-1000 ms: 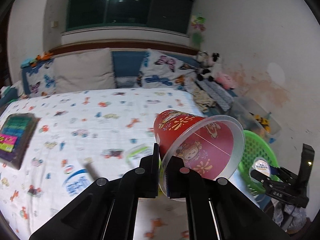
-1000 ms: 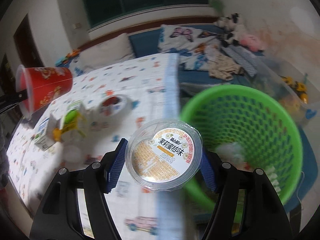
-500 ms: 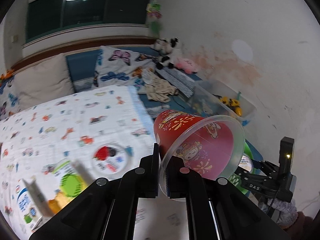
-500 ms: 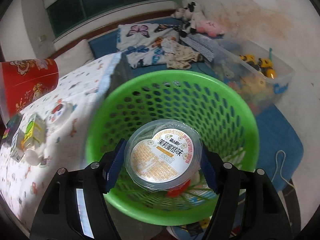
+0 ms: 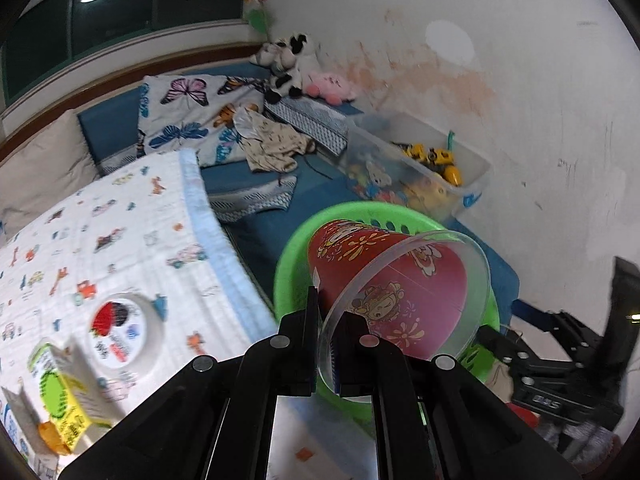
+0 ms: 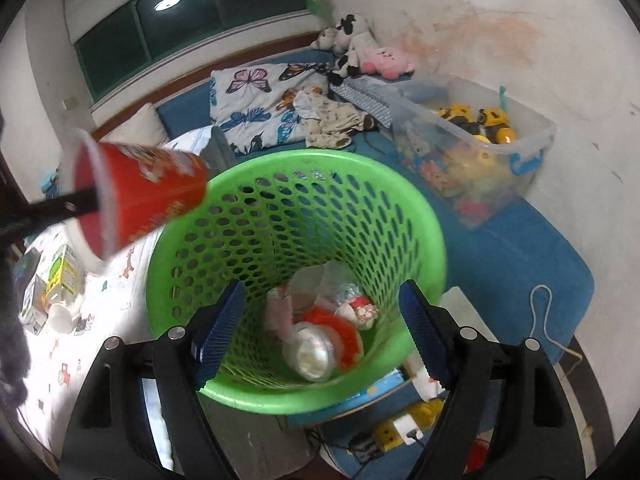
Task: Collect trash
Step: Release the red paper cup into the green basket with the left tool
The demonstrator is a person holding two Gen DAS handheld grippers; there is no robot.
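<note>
The bed with the white cartoon-print blanket carries the trash not yet collected: near its right edge lie a round white foil-lidded cup and, just beside it, a yellow-green drink carton. Off that edge stands the round green perforated plastic basket, with wrappers and a clear round lidded tub lying at its bottom. The red printed paper cup with a clear rim is held tilted, mouth toward the camera, at the basket's near rim; the left hand-held gripper pinches its wall at the lip, jaws nearly closed. It looks light and thin-walled, easily crushed, so the stiffer rim seems the sensible hold. The right hand-held gripper hangs over the basket's mouth, spread wide and carrying nothing.
</note>
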